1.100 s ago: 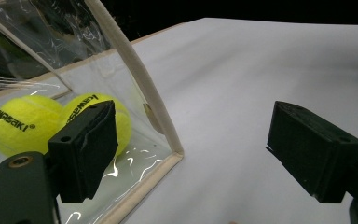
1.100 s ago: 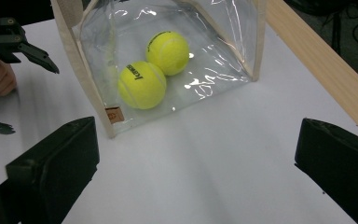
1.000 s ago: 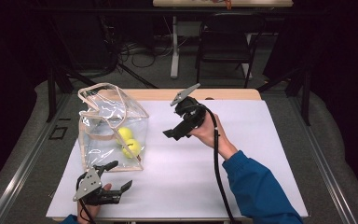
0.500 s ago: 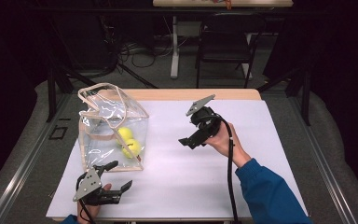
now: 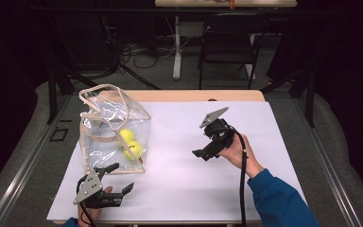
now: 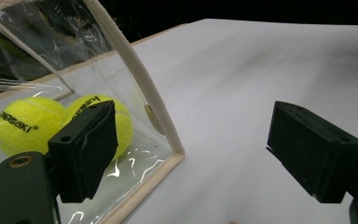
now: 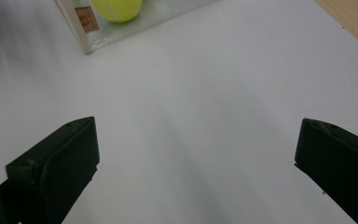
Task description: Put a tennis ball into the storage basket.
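The clear plastic tote bag [image 5: 113,135] stands upright at the table's left, mouth up, its long axis running toward the far edge, with two tennis balls [image 5: 130,144] on its floor. Both grippers are empty with jaws spread wide: the left gripper [image 5: 116,182] sits at the bag's near corner, the right gripper [image 5: 202,153] hangs well apart over the white table cover [image 5: 194,189]. My advice: pinch the beige trim [image 6: 140,84] at that corner (film alone would slip) to steady the bag before the right goes in from above.
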The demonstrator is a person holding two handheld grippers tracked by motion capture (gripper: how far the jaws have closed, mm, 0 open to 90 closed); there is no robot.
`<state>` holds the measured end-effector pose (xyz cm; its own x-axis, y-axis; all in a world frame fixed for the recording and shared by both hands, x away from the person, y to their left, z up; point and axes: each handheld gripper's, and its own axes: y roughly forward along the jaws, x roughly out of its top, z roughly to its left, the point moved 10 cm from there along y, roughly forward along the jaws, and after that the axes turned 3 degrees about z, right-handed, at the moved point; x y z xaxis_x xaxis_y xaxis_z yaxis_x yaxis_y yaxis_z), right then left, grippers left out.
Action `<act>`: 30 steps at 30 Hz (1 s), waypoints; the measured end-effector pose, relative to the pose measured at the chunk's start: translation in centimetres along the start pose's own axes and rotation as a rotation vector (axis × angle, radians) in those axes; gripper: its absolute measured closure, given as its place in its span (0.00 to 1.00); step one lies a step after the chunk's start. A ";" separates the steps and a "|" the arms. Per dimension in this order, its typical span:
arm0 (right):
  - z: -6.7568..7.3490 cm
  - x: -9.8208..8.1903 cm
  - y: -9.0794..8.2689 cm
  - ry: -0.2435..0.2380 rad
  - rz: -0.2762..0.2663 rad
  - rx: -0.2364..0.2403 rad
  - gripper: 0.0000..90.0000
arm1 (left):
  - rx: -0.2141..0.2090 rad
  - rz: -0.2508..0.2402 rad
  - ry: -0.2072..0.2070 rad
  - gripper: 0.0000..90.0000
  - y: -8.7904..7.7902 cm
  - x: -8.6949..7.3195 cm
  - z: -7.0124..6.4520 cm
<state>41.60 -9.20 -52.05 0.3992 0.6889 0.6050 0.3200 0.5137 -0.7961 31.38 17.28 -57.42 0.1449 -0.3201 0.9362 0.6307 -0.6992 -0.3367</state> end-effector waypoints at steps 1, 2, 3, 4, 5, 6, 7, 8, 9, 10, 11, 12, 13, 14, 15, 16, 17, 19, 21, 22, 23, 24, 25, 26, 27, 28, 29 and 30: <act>0.0 0.0 0.0 0.000 0.000 0.000 0.00 | 0.000 0.000 0.000 0.18 0.0 0.0 0.0; 0.0 0.0 0.0 0.000 0.000 0.000 0.00 | 0.000 -0.003 -0.004 0.18 0.0 0.0 0.0; 0.0 0.0 0.0 0.000 0.000 0.000 0.00 | 0.000 -0.003 -0.004 0.18 0.0 0.0 0.0; 0.0 -2.0 -0.6 0.018 0.000 -0.008 0.00 | 0.000 -0.001 -0.001 0.18 0.0 0.0 0.0; -0.1 -3.0 -1.0 0.032 -0.004 -0.016 0.00 | 0.000 0.000 0.000 0.18 0.0 0.0 0.0; -0.1 -3.3 -1.1 0.037 -0.003 -0.019 0.00 | 0.001 0.000 0.000 0.18 0.0 0.0 0.0; -0.1 -3.5 -1.2 0.040 -0.004 -0.018 0.00 | 0.000 -0.002 -0.001 0.18 0.0 0.0 0.0; -0.1 -3.9 -1.3 0.046 -0.006 -0.021 0.00 | 0.001 -0.003 -0.001 0.18 -0.1 0.0 0.0; -0.1 -3.9 -1.3 0.046 -0.006 -0.021 0.00 | 0.001 -0.003 -0.001 0.18 -0.1 0.0 0.0; -0.2 -4.3 -1.4 0.047 -0.007 -0.023 0.00 | 0.001 -0.003 -0.001 0.18 -0.1 0.0 0.0; -0.2 -4.3 -1.4 0.047 -0.007 -0.023 0.00 | 0.001 -0.003 -0.001 0.18 -0.1 0.0 0.0; -0.2 -4.3 -1.4 0.047 -0.007 -0.023 0.00 | 0.001 -0.003 -0.001 0.18 -0.1 0.0 0.0; -0.2 -4.3 -1.4 0.047 -0.007 -0.023 0.00 | 0.001 -0.003 -0.001 0.18 -0.1 0.0 0.0; -0.2 -4.3 -1.4 0.047 -0.007 -0.023 0.00 | 0.000 -0.002 -0.001 0.18 0.0 0.0 0.0; -0.2 -4.3 -1.4 0.047 -0.007 -0.023 0.00 | 0.000 -0.002 -0.001 0.18 0.0 0.0 0.0; -0.3 -7.3 -1.6 0.092 -0.006 -0.031 0.00 | 0.002 -0.006 -0.006 0.18 -0.1 0.0 0.0; -0.3 -7.7 -1.6 0.096 -0.007 -0.033 0.00 | 0.003 -0.005 -0.005 0.18 -0.1 0.0 0.0; -0.2 -8.5 -1.6 0.103 -0.002 -0.037 0.00 | 0.002 -0.005 -0.005 0.18 0.0 0.0 0.0; 0.0 -9.3 -1.7 0.115 -0.002 -0.040 0.00 | 0.000 -0.003 -0.002 0.18 0.0 0.0 0.0; 0.0 -9.7 -1.7 0.119 0.002 -0.041 0.00 | 0.001 -0.002 -0.001 0.18 0.0 0.0 0.0; 0.1 -10.1 -1.7 0.119 0.003 -0.043 0.00 | 0.001 -0.002 -0.001 0.18 -0.1 0.0 0.0; 0.1 -10.5 -1.7 0.124 0.000 -0.045 0.00 | 0.002 -0.003 -0.002 0.18 -0.1 0.0 0.0; 0.2 -10.8 -1.7 0.130 -0.001 -0.047 0.00 | 0.002 -0.006 -0.007 0.18 -0.1 0.1 0.0; 0.3 -11.1 -1.7 0.137 -0.001 -0.045 0.00 | 0.001 -0.004 -0.005 0.18 0.0 0.0 0.0; 0.3 -11.4 -1.7 0.138 -0.006 -0.048 0.00 | 0.002 -0.003 -0.005 0.18 0.0 0.0 0.0; 0.3 -11.7 -1.7 0.143 -0.010 -0.051 0.00 | 0.001 -0.002 -0.005 0.18 0.0 0.0 0.0; 0.4 -12.0 -1.6 0.148 -0.016 -0.048 0.00 | 0.001 0.001 -0.001 0.18 0.0 0.0 0.0; 0.4 -12.2 -1.6 0.151 -0.023 -0.049 0.00 | 0.001 0.001 -0.001 0.18 0.0 0.0 0.0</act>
<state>35.89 -18.24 -58.18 0.5147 0.5904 0.6217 0.3704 0.5007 -0.7823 31.39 17.28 -57.44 0.1466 -0.3200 0.9360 0.6313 -0.6982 -0.3376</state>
